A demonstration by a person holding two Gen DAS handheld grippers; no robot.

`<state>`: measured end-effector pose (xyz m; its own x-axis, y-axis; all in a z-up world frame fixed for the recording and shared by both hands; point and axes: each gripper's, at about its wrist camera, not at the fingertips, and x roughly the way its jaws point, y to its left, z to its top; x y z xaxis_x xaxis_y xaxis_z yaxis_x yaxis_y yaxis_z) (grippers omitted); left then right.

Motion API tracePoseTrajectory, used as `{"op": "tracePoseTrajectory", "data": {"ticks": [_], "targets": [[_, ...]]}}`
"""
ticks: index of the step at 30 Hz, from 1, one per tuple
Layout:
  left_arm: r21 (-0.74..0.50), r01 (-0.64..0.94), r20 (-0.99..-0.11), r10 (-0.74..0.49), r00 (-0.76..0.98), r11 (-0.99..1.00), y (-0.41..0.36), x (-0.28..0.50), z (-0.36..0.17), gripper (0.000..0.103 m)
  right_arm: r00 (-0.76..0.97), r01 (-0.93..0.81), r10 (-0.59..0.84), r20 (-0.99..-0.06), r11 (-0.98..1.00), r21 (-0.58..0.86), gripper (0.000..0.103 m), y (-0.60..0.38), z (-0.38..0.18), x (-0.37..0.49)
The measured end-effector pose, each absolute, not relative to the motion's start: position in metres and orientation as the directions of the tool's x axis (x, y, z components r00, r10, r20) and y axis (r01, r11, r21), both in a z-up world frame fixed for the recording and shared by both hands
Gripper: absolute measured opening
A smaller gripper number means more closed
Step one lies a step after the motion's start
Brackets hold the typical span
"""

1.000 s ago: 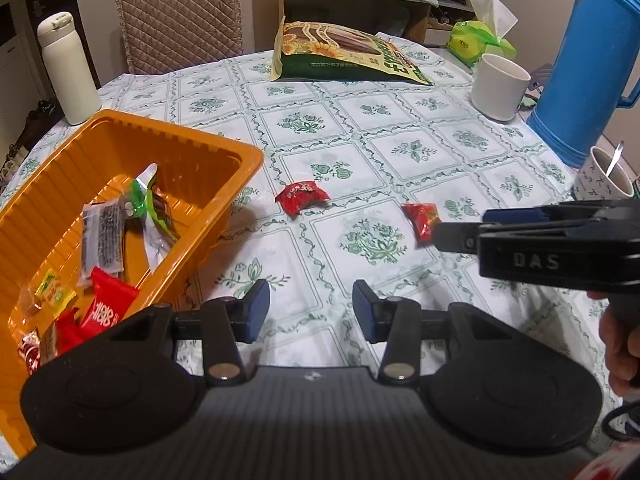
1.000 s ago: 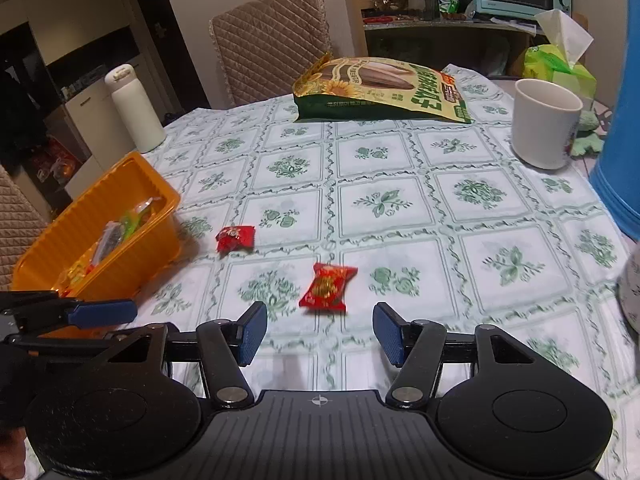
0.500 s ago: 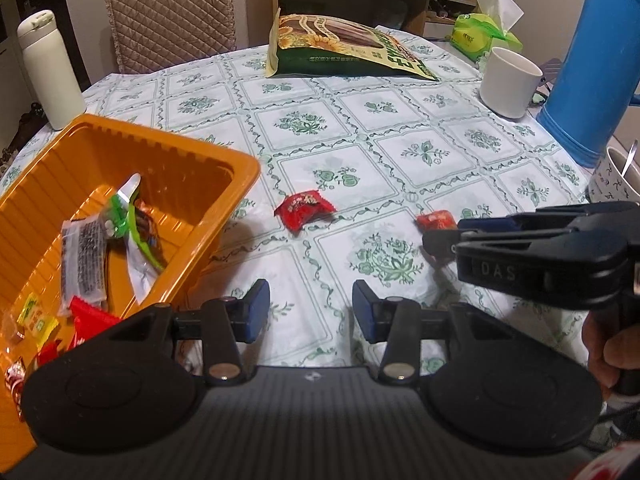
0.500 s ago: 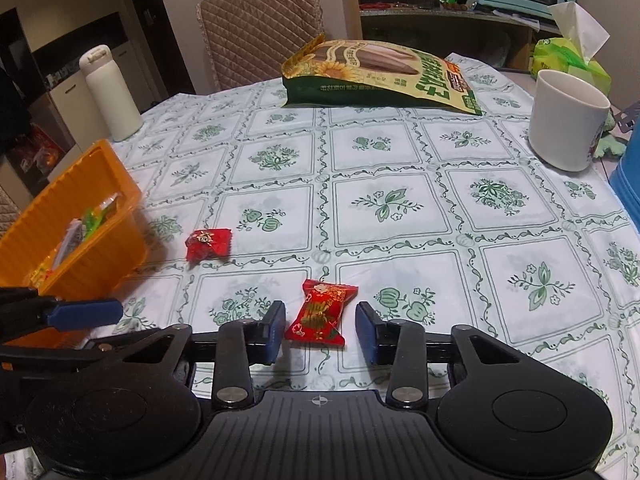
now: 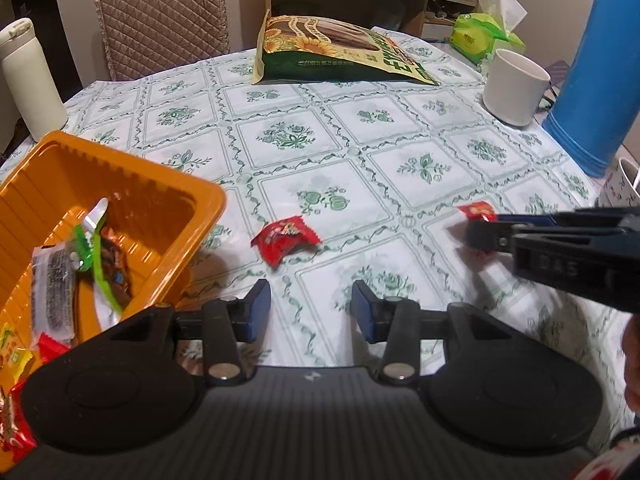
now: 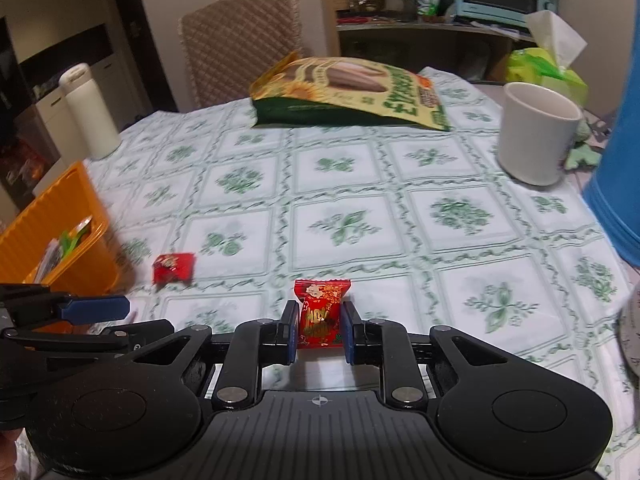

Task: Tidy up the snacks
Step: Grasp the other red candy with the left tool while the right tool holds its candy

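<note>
My right gripper is shut on a red candy packet with gold print, just above the tablecloth; from the left wrist view it shows at the right with the packet in its tips. A second red candy lies on the cloth ahead of my left gripper, which is open and empty. That candy also shows in the right wrist view. The orange tray at the left holds several wrapped snacks; it also shows in the right wrist view.
A large sunflower-seed bag lies at the table's far side. A white mug, a blue thermos and a second cup stand at the right. A white bottle stands at the far left. A chair is behind the table.
My right gripper moved forward over the red candy packet and closed on it. The left gripper stayed open and shifted slightly toward the table's middle.
</note>
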<state>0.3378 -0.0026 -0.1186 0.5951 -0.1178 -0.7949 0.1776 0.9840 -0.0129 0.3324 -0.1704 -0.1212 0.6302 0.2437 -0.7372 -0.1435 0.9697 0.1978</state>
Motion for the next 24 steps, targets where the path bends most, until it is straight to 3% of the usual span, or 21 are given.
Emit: {"op": "tracePoseTrajectory", "data": {"ticks": [11,19,24], "targets": [[0.028,0.036,-0.762,-0.002,0.647,0.999,-0.022,0.359,-0.122,0.047,0.634,-0.092,0.225,-0.740,0.972,0.216,0.022,-0.194,-0.120,0.330],[-0.013,0.094,-0.783,-0.068,0.618,0.996,-0.038,0.371,-0.131,0.048,0.639,-0.063,0.212,-0.739,0.972,0.225,0.022,-0.209,-0.120,0.327],[0.024,0.163,-0.773,-0.085,0.629,0.986,-0.055,0.372,-0.132,0.048,0.638,-0.042,0.206,-0.742,0.971,0.234,0.022,-0.219,-0.120,0.327]]}}
